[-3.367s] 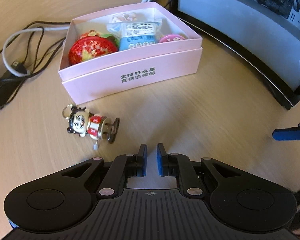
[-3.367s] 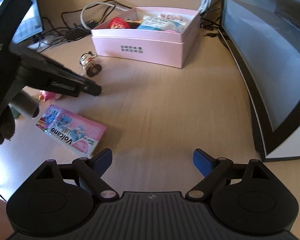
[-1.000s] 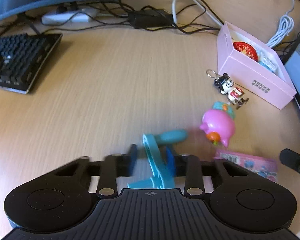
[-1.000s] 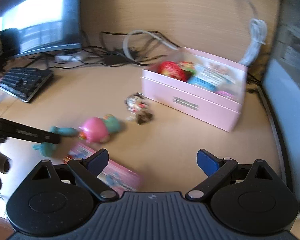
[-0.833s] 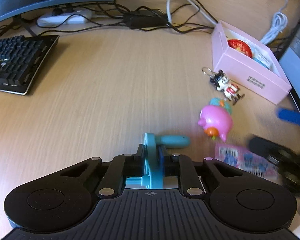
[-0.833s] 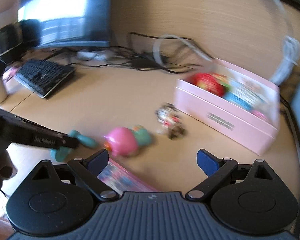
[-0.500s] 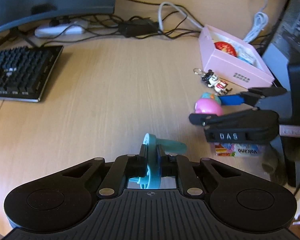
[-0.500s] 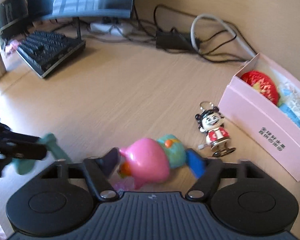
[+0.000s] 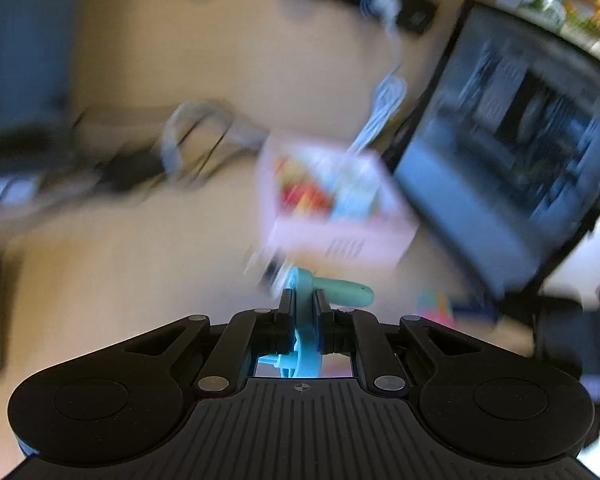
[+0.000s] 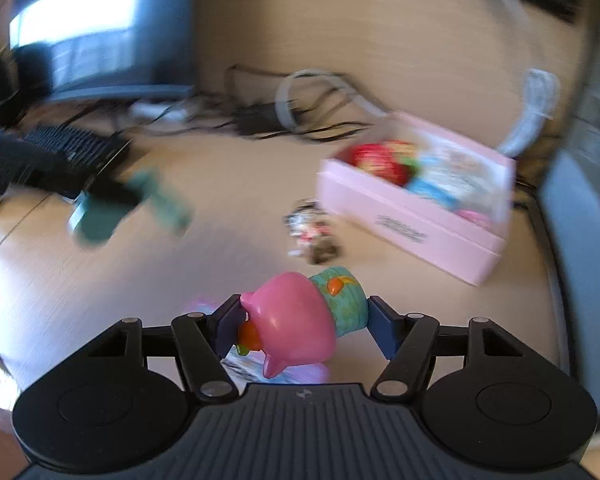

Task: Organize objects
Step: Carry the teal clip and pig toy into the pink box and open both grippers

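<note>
My left gripper [image 9: 302, 300] is shut on a teal plastic toy [image 9: 340, 290], a disc with a stubby handle that sticks out to the right, held off the desk. The view is blurred by motion. Ahead of it lies the pink box [image 9: 340, 246], open and holding several small items. In the right wrist view, my right gripper [image 10: 304, 312] is shut on a pink pig toy [image 10: 292, 316] with a teal back end, both pads pressing its sides, clear of the desk. The pink box [image 10: 400, 216] sits ahead to the right, with a small keychain figure [image 10: 312, 232] in front of it.
A pink snack packet [image 10: 252, 364] lies on the desk under the pig toy. A black keyboard [image 10: 60, 152] and a monitor stand at the left, and cables [image 10: 292, 116] run along the back. Another monitor [image 9: 500, 148] stands right of the box.
The left gripper closed on the teal toy and rose with it, swinging toward the box. The right gripper came down, closed on the pink pig toy and lifted it.
</note>
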